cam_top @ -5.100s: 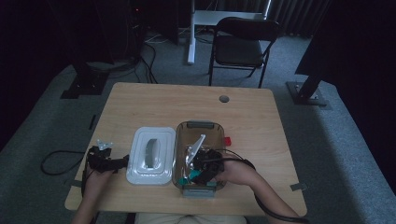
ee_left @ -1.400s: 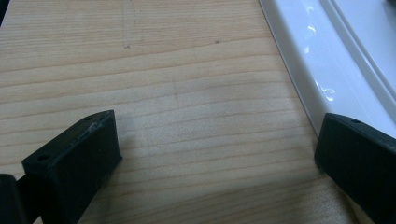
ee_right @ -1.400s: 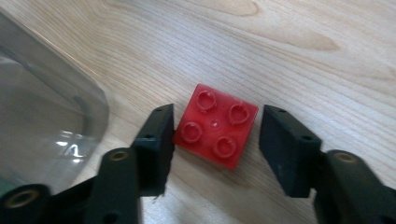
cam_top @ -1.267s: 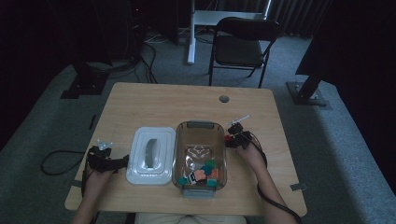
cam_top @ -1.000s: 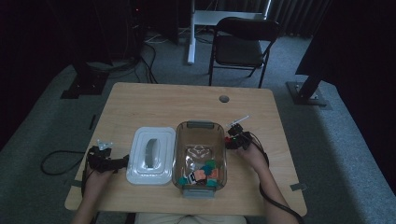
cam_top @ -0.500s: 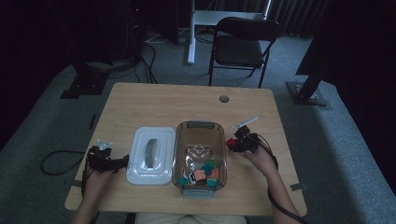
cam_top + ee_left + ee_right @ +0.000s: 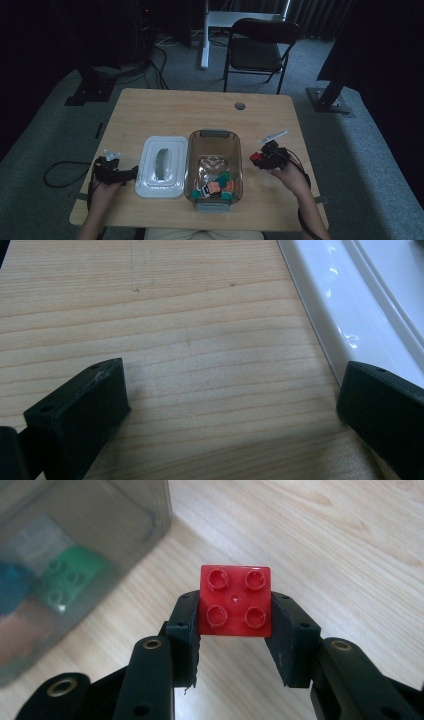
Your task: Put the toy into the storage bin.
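Note:
My right gripper (image 7: pixel 235 630) is shut on a red four-stud brick (image 7: pixel 235 602), held above the bare table just right of the clear bin (image 7: pixel 75 555). From above, the right gripper (image 7: pixel 261 157) and its red brick (image 7: pixel 256 158) hang beside the bin (image 7: pixel 214 137), which holds several coloured bricks (image 7: pixel 218 186) at its near end. My left gripper (image 7: pixel 125 174) rests at the table's near-left corner, pointing at the white lid (image 7: pixel 161 165). Its jaws stand wide apart over bare wood in the left gripper view, left gripper (image 7: pixel 235 400) beside the lid's edge (image 7: pixel 330 310), nothing between them.
The wooden table (image 7: pixel 165 110) has a round cable hole (image 7: pixel 240 106) at the back. A folding chair (image 7: pixel 260 47) and a desk leg stand behind it. A cable (image 7: pixel 60 172) loops off the left edge.
My right gripper carried the red brick from the bin's right rim outward to the right and slightly up. The left gripper stayed put.

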